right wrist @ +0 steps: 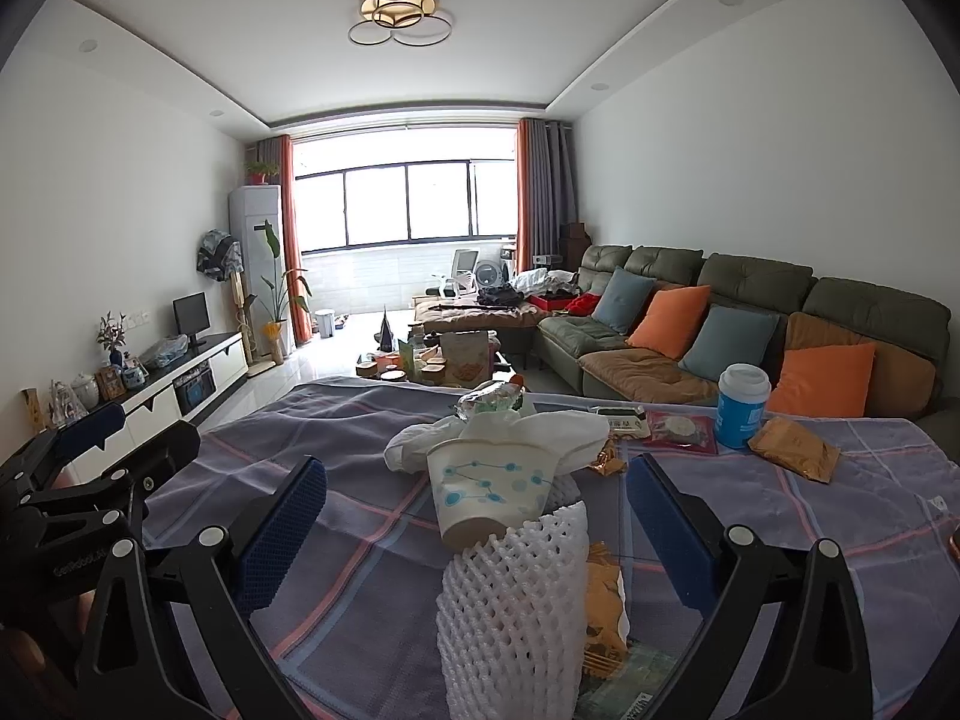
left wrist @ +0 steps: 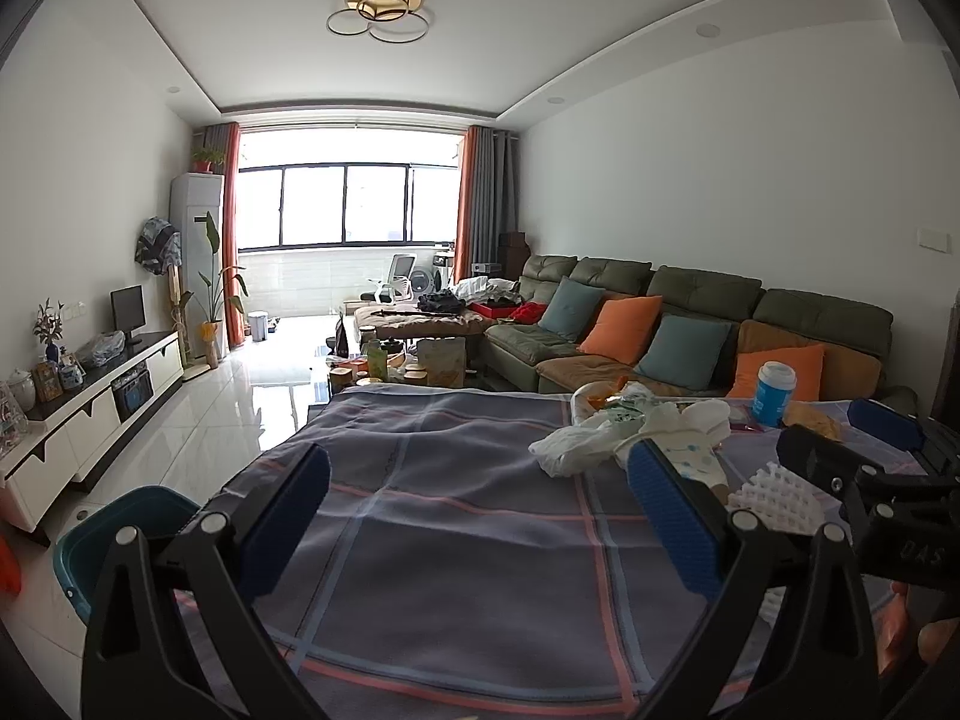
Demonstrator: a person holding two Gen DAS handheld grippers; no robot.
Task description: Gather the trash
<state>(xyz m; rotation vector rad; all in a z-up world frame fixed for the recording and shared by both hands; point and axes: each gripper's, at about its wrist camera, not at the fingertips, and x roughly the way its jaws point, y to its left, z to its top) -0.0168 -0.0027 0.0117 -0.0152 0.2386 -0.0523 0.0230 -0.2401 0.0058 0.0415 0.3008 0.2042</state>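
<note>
I hold both jaws wide apart, gripping nothing: left gripper [left wrist: 480, 516] over bare tablecloth [left wrist: 456, 480], right gripper [right wrist: 477, 516] straddling one paper cup [right wrist: 489, 489] and one white foam net [right wrist: 516, 606]. Beyond lie one blue cup [right wrist: 741, 405] and one brown packet [right wrist: 792, 447].

Green sectional sofa [right wrist: 750, 300] with orange and teal cushions, right side; white TV cabinet [right wrist: 180, 384] left; ring ceiling lamp [right wrist: 396, 0] top centre; plaid tablecloth [left wrist: 456, 504] foreground.
</note>
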